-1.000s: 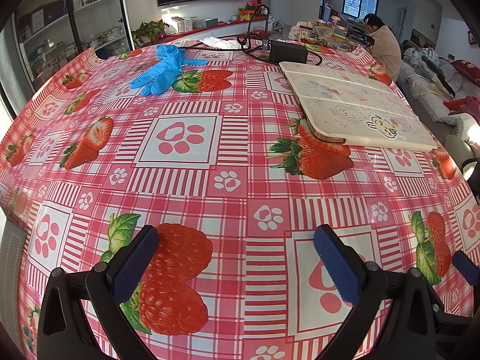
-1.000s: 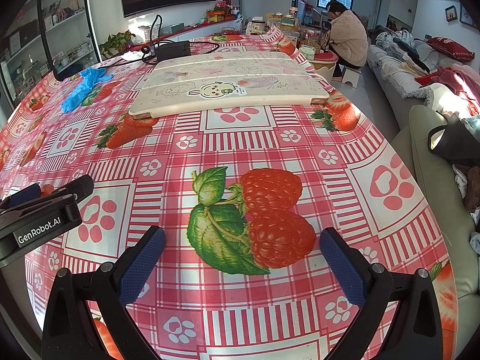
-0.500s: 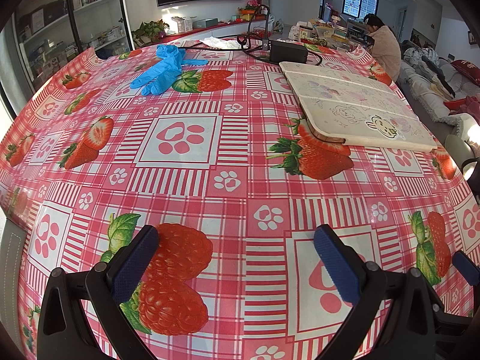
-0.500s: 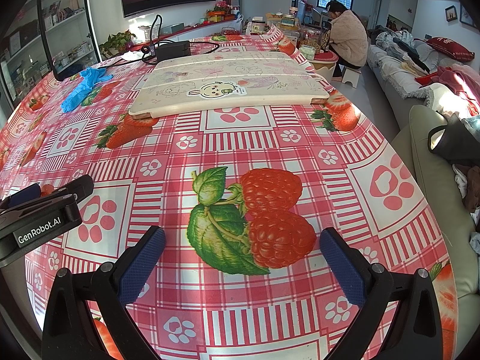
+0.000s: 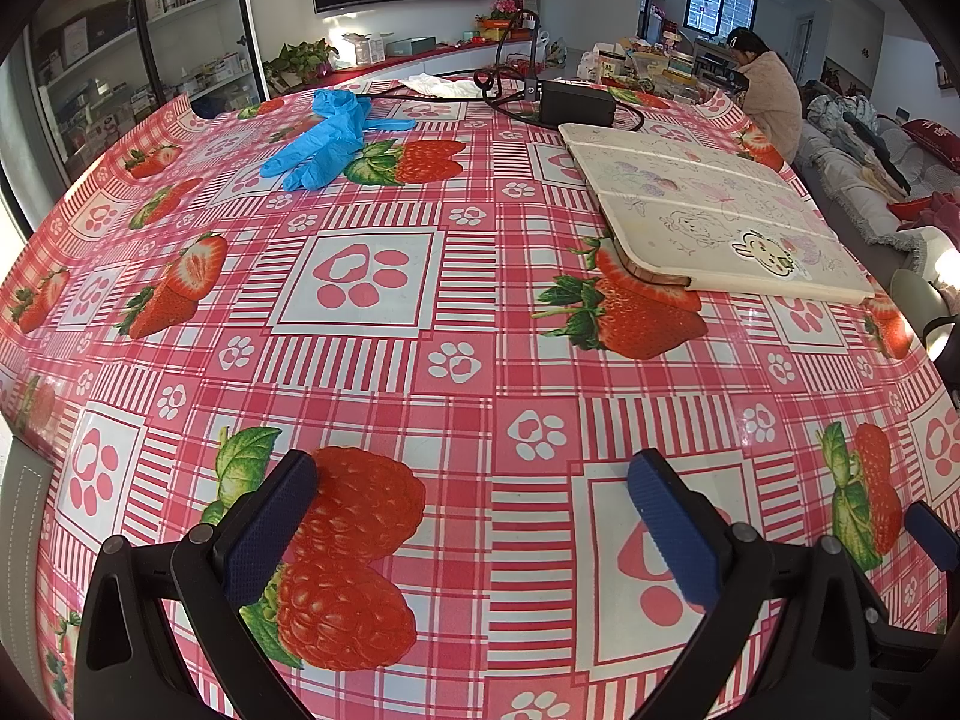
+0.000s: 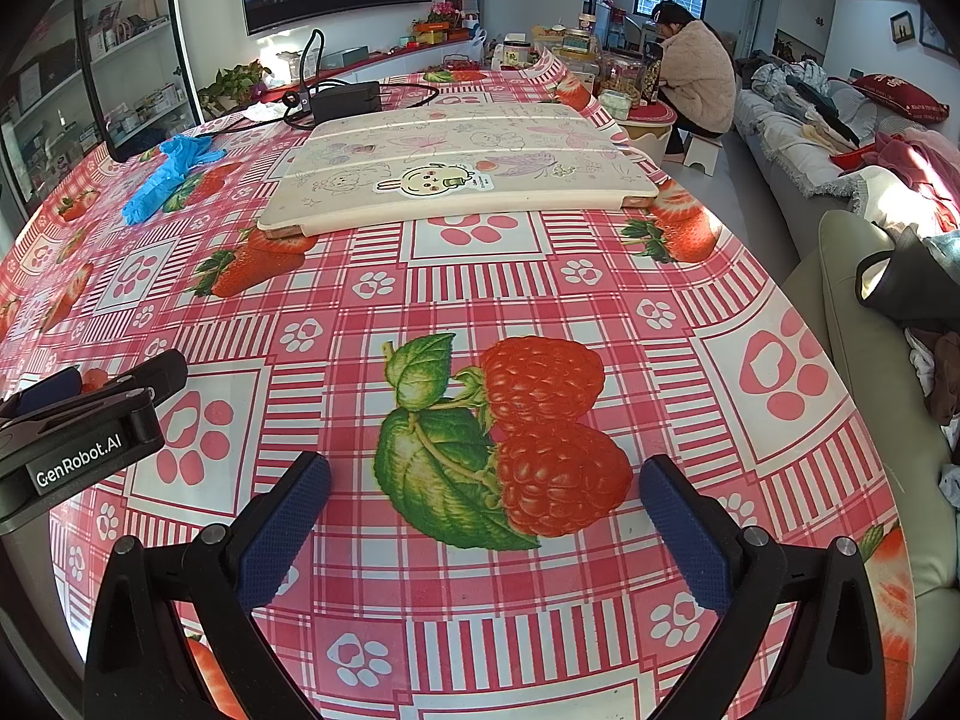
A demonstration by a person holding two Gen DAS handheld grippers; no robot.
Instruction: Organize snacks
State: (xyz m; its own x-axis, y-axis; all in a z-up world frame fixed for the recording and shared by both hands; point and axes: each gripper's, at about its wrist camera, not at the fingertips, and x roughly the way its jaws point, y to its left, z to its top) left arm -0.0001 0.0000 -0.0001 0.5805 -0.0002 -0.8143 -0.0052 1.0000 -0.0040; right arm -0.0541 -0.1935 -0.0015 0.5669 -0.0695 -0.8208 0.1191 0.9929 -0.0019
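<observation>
Both grippers idling wide open, no snacks within reach yet

Left gripper (image 5: pixel 471 525) and right gripper (image 6: pixel 483 531) are hovering with jaws spread over the table (image 5: pixel 456 312)'s near edge, pinching nothing. Snack packets are probably sitting past the far edge, too small to tell; likely light and crinkly, so I'm guessing pinch a sealed edge.

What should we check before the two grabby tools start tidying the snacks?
1. Left tool open and holding nothing: ok.
2. Right tool open and holding nothing: ok.
3. Snacks on the tablecloth near the tools: not ok, none show there; jars and packets sit only at the far end, beside the seated person.
4. Table space between the tools and the cream folded board: ok, bare cloth.
5. Clutter to avoid: blue gloves and black box with cables lie far off: ok.
6. A place to put the snacks: cannot tell.
</observation>
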